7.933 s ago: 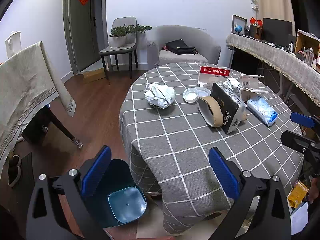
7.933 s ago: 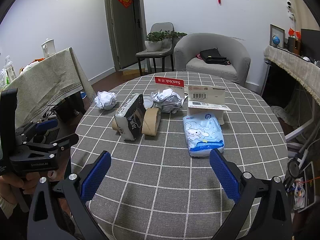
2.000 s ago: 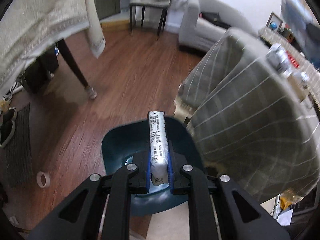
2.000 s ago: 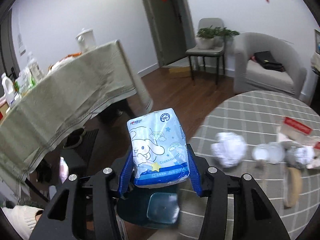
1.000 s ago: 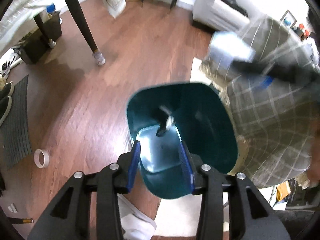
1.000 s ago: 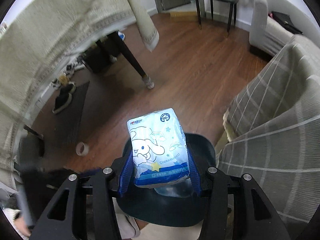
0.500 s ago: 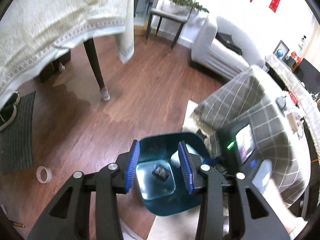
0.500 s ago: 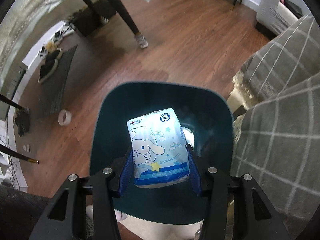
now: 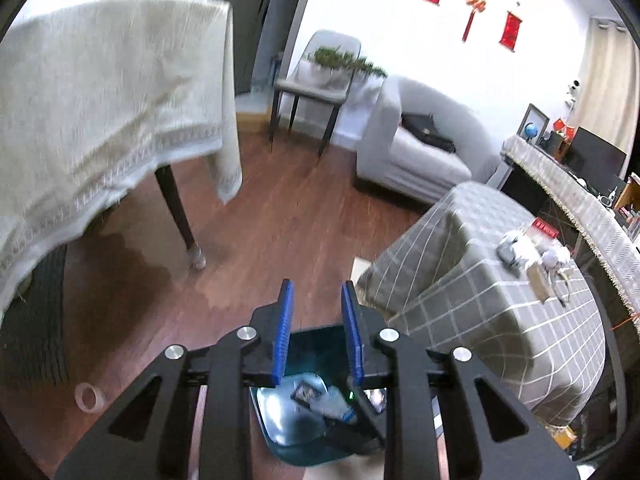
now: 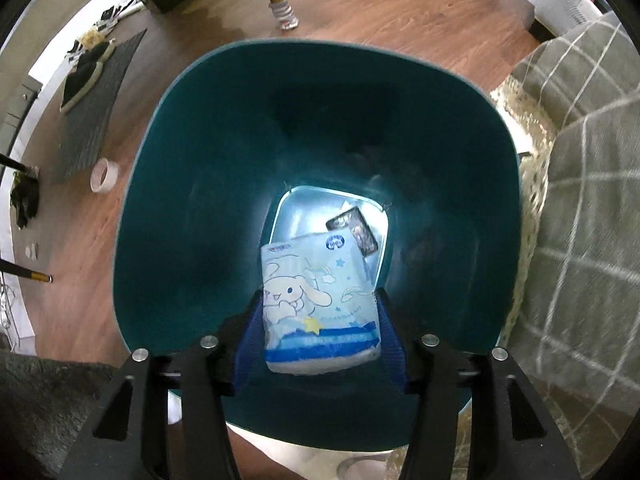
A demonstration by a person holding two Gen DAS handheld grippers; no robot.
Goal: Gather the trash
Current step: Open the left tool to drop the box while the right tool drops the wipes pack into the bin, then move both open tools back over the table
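Tissue pack (image 10: pixel 320 304), pale blue with cartoon dog: between the blue pads of the right gripper (image 10: pixel 320 336), jaws just widening, contact apparently lost, over the teal bin (image 10: pixel 192 208); dark box (image 10: pixel 354 230) beneath. Left gripper (image 9: pixel 316 328): jaws just narrowing, nothing between. Left view only: checked table (image 9: pixel 500 320) with remaining litter.

Teal bin (image 10: pixel 168 240), pale-blue cartoon tissue pack (image 10: pixel 320 304), grey checked tablecloth (image 9: pixel 500 312).
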